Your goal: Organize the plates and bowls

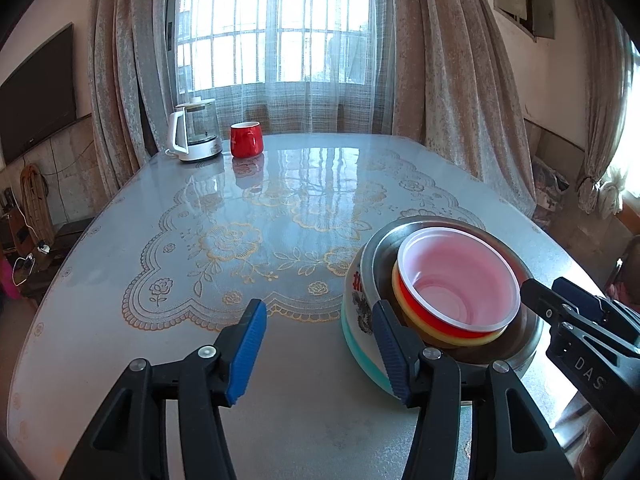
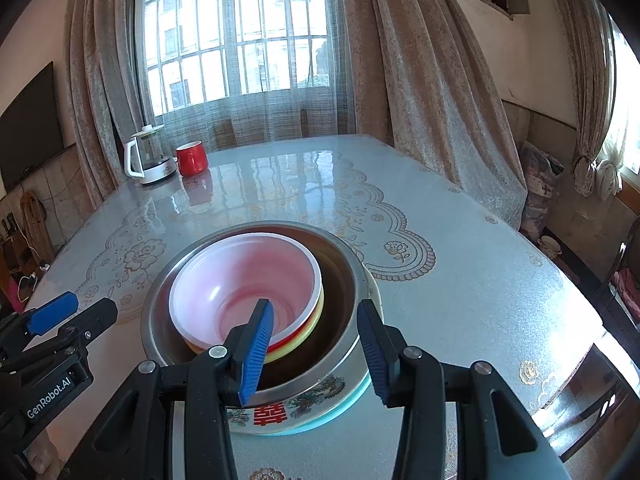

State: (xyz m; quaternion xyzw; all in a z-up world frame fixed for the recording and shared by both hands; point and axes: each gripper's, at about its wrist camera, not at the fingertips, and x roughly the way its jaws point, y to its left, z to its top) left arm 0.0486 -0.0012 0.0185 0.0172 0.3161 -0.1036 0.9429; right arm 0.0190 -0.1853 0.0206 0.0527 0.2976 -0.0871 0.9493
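A nested stack stands near the table's front: a white plastic bowl [image 1: 460, 280] [image 2: 240, 276] sits in a red one [image 1: 432, 320] and a yellow one [image 1: 440, 337], inside a steel bowl [image 1: 524, 354] [image 2: 344, 280]. Under them is an enamel basin [image 1: 354, 292] [image 2: 280, 412] with a red character and a teal rim. My left gripper [image 1: 318, 354] [image 2: 80, 312] is open and empty, just left of the stack. My right gripper [image 2: 316, 354] [image 1: 550, 292] is open; its jaws straddle the steel bowl's near rim without pressing on it.
At the table's far left stand a glass kettle [image 1: 196, 132] [image 2: 150, 156] with a white handle and a red mug [image 1: 245, 140] [image 2: 192, 159]. The glossy table [image 1: 280, 200] carries a lace-pattern cover. Curtains and a window lie behind; a dark screen hangs on the left wall.
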